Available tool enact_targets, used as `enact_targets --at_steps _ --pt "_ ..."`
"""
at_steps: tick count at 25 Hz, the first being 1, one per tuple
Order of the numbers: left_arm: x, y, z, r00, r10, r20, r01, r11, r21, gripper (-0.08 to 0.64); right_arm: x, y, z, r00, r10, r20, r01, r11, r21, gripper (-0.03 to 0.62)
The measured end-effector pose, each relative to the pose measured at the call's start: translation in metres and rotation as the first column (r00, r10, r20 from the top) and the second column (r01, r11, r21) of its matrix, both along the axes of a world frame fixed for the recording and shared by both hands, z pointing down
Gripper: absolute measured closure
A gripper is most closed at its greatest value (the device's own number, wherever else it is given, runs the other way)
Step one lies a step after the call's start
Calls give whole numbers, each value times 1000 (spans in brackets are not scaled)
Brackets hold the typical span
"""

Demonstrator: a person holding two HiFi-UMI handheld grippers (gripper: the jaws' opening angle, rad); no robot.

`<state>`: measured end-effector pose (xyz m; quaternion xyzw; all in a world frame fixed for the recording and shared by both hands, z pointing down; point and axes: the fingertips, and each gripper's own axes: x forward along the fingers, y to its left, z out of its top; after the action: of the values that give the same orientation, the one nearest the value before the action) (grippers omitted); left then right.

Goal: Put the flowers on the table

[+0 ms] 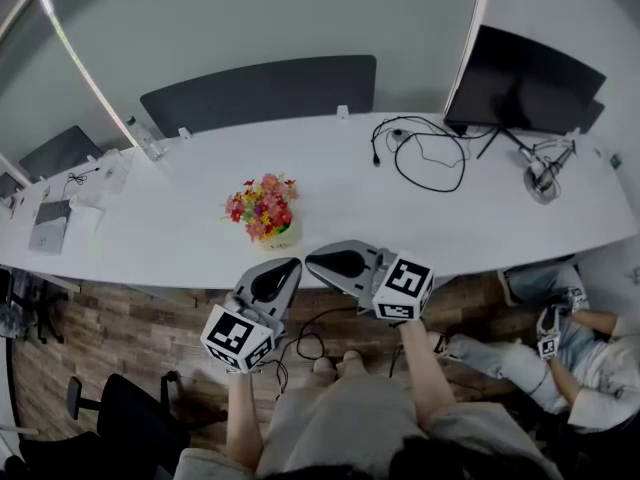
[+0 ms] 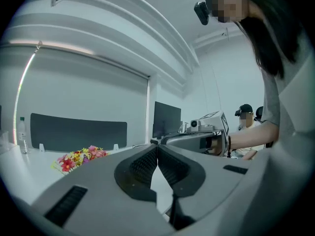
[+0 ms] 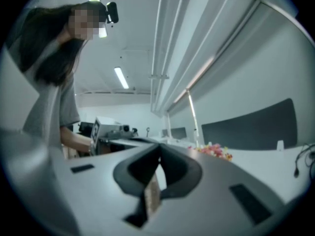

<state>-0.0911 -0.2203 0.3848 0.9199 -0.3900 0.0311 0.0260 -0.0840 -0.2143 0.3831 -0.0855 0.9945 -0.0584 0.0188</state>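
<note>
A small bunch of red, pink and yellow flowers (image 1: 262,208) stands upright in a pale pot on the long white table (image 1: 400,223), near its front edge. Both grippers hang just off that front edge, over the wooden floor. My left gripper (image 1: 292,265) is shut with nothing in it, its tip a little below and to the right of the pot. My right gripper (image 1: 312,258) is shut and empty too, its tip close beside the left one. The flowers (image 2: 81,157) appear low and left in the left gripper view, and far off as flowers (image 3: 212,150) in the right gripper view.
A dark monitor (image 1: 525,83) and looped black cables (image 1: 428,156) occupy the table's right end. A bottle (image 1: 145,138) and a grey device (image 1: 50,225) sit at the left end. A dark divider (image 1: 260,93) runs behind. A seated person (image 1: 575,343) is at lower right, a black chair (image 1: 130,413) at lower left.
</note>
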Motion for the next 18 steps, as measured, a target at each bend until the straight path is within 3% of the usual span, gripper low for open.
enact_targets --at_steps 7,18 --pt "7 6 -16 1000 25 6 -25 999 42 538 8 6 -12 1000 10 16 -11 999 38 569" --pt "15 8 -18 999 41 6 -41 998 49 538 15 5 -16 1000 16 25 -17 999 50 569"
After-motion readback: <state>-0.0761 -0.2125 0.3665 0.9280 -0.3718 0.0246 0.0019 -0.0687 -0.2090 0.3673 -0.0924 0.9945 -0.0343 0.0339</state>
